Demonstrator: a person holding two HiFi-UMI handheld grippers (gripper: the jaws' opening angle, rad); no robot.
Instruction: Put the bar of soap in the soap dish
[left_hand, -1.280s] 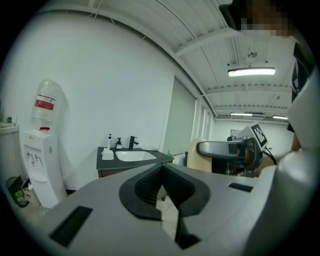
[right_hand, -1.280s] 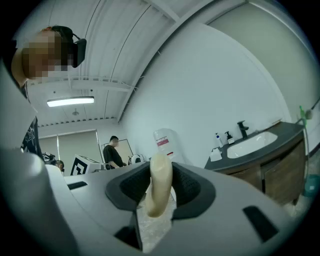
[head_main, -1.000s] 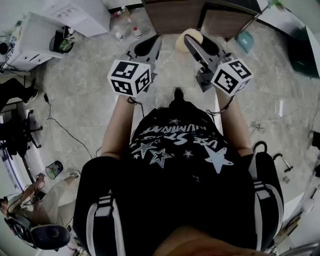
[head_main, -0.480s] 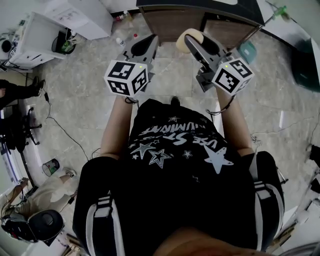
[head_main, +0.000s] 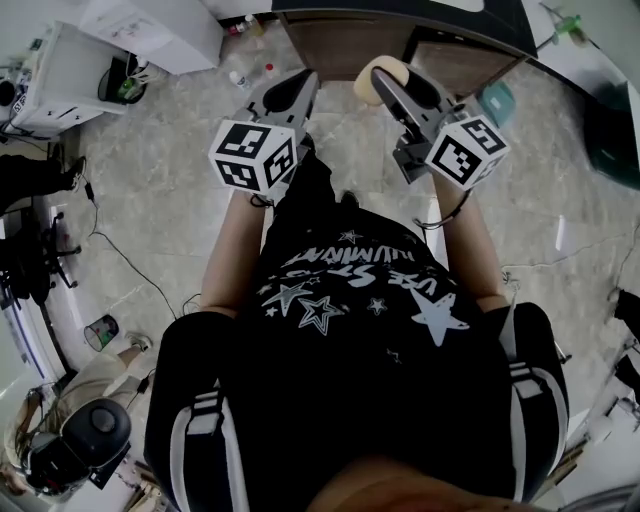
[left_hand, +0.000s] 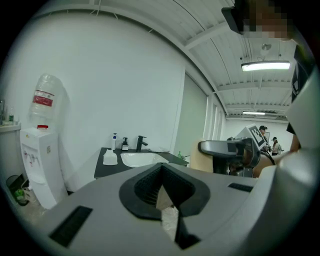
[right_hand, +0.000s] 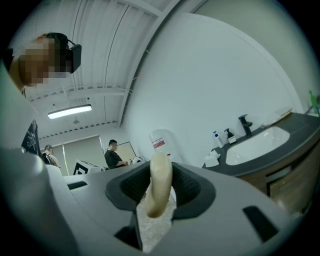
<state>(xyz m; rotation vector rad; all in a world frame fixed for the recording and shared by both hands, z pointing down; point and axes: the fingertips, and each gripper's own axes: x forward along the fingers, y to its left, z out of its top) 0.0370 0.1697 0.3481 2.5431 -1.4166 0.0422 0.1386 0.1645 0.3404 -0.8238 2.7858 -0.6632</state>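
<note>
A cream bar of soap (head_main: 368, 80) stands on edge between the jaws of my right gripper (head_main: 388, 84), which is shut on it. In the right gripper view the soap (right_hand: 159, 182) fills the gap between the dark pads. My left gripper (head_main: 294, 90) is held level beside it, shut, with nothing in it; its pads (left_hand: 150, 187) nearly meet. Ahead is a dark counter (left_hand: 105, 170) with a white basin (left_hand: 142, 159). A small white dish-like object (left_hand: 110, 158) sits on the counter's left end; it shows in the right gripper view as the same white object (right_hand: 212, 160).
A black faucet (left_hand: 141, 143) and two pump bottles (left_hand: 119, 143) stand behind the basin. A water dispenser (left_hand: 39, 155) is left of the counter. Wooden cabinet fronts (head_main: 350, 45) lie under the counter edge (head_main: 400, 15). People stand at the back of the room (right_hand: 114, 154).
Both grippers and the person have moved forward toward the counter; its dark top now shows along the head view's upper edge. The soap stays in the right gripper.
</note>
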